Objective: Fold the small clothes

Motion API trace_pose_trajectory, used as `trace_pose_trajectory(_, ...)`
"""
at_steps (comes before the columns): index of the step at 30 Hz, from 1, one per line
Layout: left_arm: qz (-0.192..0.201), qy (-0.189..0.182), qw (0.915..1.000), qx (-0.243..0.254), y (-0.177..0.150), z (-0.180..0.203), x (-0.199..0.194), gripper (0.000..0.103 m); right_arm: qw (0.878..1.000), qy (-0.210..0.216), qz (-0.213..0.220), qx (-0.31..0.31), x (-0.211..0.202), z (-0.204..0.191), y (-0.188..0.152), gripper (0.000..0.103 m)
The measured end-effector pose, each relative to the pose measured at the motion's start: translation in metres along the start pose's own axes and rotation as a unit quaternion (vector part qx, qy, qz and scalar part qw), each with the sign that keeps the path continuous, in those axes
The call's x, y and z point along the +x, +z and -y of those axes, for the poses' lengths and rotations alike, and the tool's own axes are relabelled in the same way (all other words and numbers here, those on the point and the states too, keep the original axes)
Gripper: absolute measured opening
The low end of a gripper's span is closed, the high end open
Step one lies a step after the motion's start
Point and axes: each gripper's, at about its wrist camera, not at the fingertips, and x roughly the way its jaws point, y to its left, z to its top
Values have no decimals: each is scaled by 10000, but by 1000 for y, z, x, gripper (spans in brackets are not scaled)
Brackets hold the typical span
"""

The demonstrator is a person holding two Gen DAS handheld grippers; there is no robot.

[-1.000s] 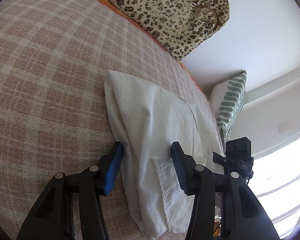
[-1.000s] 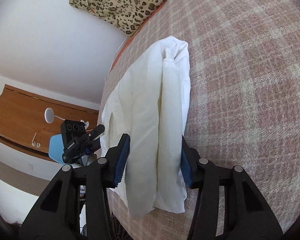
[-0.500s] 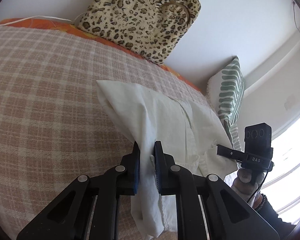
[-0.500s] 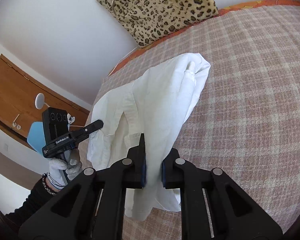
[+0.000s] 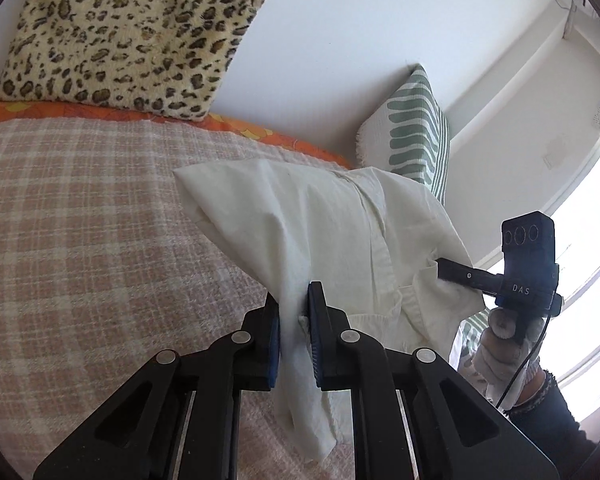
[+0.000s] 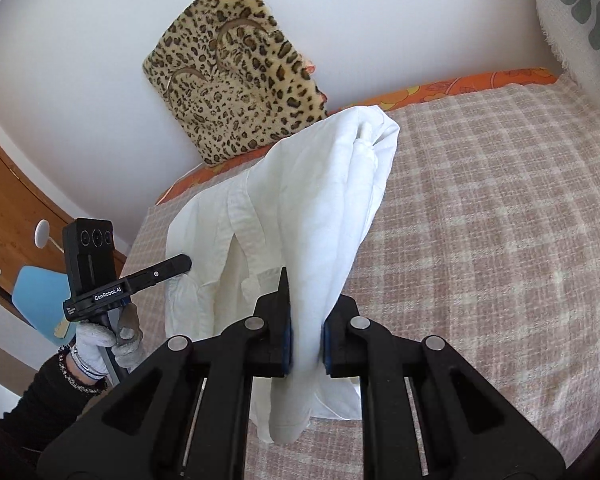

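Hiding behind pads, folds and frame edges.

Vanishing between the pads (image 5: 314, 336) of the left gripper (image 5: 294, 334): a pinched strip of the white garment (image 5: 320, 224), its near hem lying behind the gripper body. Running off at 12 o'clock: the leopard-print cushion (image 5: 120, 36). Getting cut at 1 o'clock in the right wrist view: the green-patterned pillow (image 6: 580, 8). Washing out at 4 o'clock: the window (image 5: 596, 264). Staying too small to read at 9 o'clock: the white bits on the wooden panel (image 6: 4, 216).

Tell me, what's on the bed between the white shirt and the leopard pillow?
Nothing: in the left wrist view, only bare checked blanket lies between the white shirt and the leopard pillow.
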Motion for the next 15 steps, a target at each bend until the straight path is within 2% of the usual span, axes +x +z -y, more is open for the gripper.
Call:
trace_pose_trajectory(7,-152,-113,9994,273,22,31,70,10,9984,-538,128,66,-14,57,30,12)
trace_pose_trajectory(15,-239,-124,9987,436,39,41,125,10,9962,-795,223,280,-18,109,60,12)
